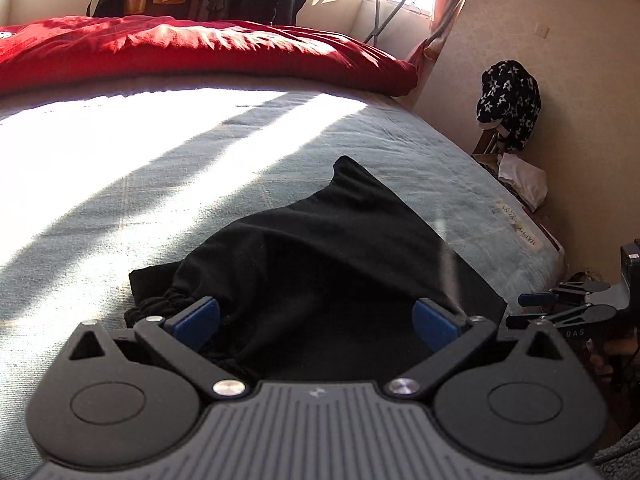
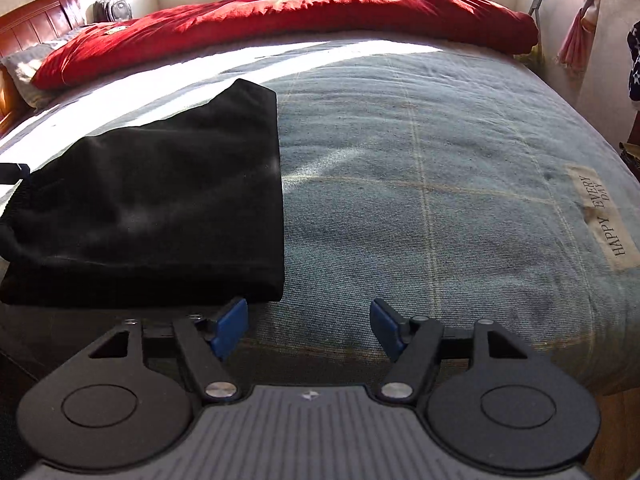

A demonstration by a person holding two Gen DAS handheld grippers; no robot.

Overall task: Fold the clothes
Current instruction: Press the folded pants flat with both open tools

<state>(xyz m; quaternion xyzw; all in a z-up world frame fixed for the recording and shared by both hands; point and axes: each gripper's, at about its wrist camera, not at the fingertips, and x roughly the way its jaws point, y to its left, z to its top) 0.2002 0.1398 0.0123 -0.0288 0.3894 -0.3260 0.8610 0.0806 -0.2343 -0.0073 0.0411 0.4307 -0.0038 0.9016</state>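
Observation:
A folded black garment point(image 1: 320, 248) with a gathered elastic waistband lies on the pale blue bed cover point(image 1: 120, 200). My left gripper point(image 1: 316, 316) hovers over its near end. The blue pads are spread wide on either side of the cloth and grip nothing. In the right wrist view the same garment point(image 2: 160, 200) lies to the left. My right gripper point(image 2: 308, 320) stands open over bare bed cover point(image 2: 440, 160) by the garment's near right corner, with its left pad point(image 2: 230, 326) at the cloth's edge. The right gripper point(image 1: 520, 311) also shows at the right edge of the left wrist view.
A red duvet point(image 2: 320, 16) is bunched along the far side of the bed. A wooden headboard point(image 2: 32, 24) is at far left. The bed's right edge carries a sewn label point(image 2: 600, 216). Beyond it a star-patterned cloth point(image 1: 508, 100) hangs by the wall.

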